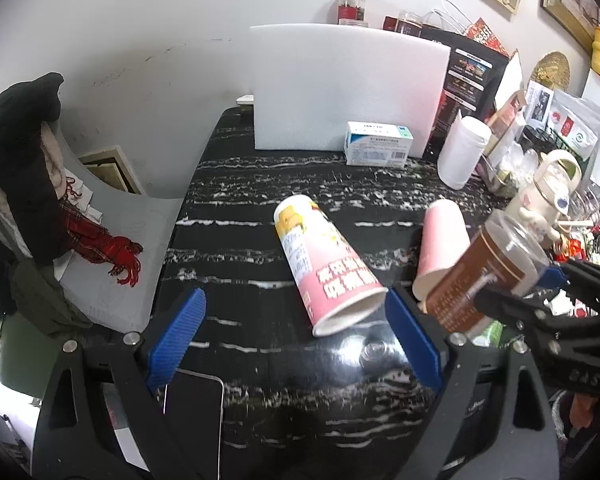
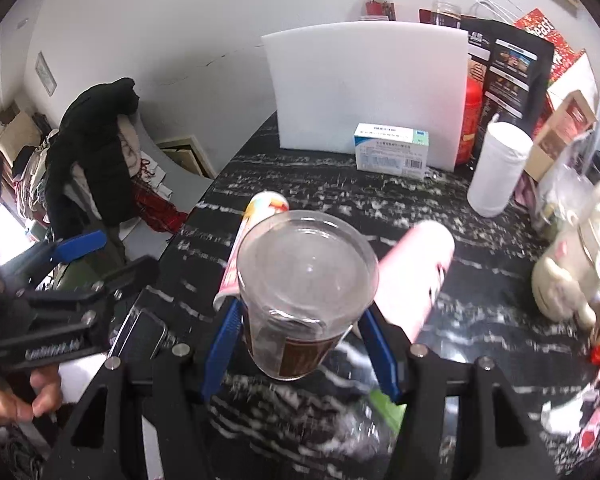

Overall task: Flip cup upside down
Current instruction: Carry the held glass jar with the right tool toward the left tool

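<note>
Now, starting at your left: the left gripper (image 1: 296,336) has its blue pads spread wide and grips nothing, low over the black marble table (image 1: 260,184). Just ahead of it a printed paper cup (image 1: 324,268) lies tipped, its open mouth toward you; no contents are visible in what shows of its mouth. It is likely light and easily crushed.

Next comes a pink paper cup (image 1: 440,252), tilted or mid-tumble and blurred; you cannot tell whether it rests on the table.

On the right, your right gripper (image 2: 300,344) has its pads closed around the clear plastic cup (image 2: 306,288) with the brown label, held in the air near the pink one. Its clear base faces the camera and it looks empty. Judge it light, smooth, a bit slippery and flexible, so squeeze gently at the labelled mid-wall, where the pads sit.

Farther back stands a white canister (image 2: 498,168), closed.
</note>
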